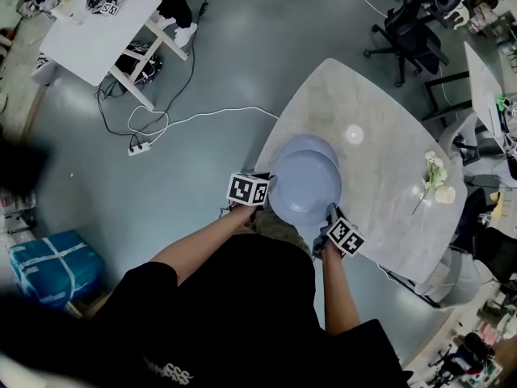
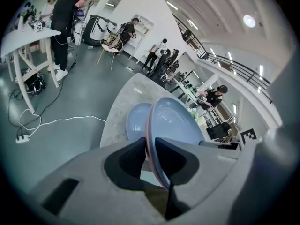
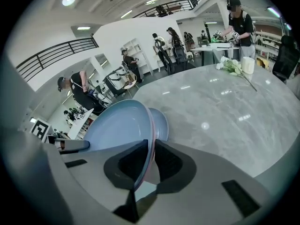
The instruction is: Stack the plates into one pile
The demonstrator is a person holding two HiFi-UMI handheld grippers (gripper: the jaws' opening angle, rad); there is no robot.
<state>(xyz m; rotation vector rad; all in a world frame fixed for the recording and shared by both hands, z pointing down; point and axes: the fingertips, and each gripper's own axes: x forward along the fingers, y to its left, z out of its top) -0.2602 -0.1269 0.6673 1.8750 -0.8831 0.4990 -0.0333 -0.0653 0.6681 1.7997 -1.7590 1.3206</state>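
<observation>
The held plate [image 1: 305,186] is round, shallow and pale blue-grey, with a smooth glossy inside. Both gripper views show a thin pinkish line along its rim. It hangs over the near edge of the grey marble table [image 1: 388,160], at about 7 o'clock on the tabletop in the head view. A second plate [image 1: 311,142] of the same colour lies flat on the marble. It shows only as a crescent at 12 o'clock of the held plate, which covers the rest. Whether the two plates touch cannot be told.

The left gripper [image 1: 271,187] bites the held plate's rim at 9 o'clock, and the right gripper [image 1: 330,214] takes it at about 5 o'clock. In each gripper view the dark pads are pressed onto the rim from both sides, with the plate's edge running up between them. Both tools point forward and downward.

The left forearm [image 1: 202,245] reaches out bare from a black short sleeve at about 8 o'clock of the plate. The right forearm [image 1: 338,285] comes up almost straight from 6 o'clock. Both elbows are bent close to the body.

At 3 o'clock of the plates, well apart, lie pale flowers [image 1: 433,168] beside a white cup [image 1: 445,194].
</observation>
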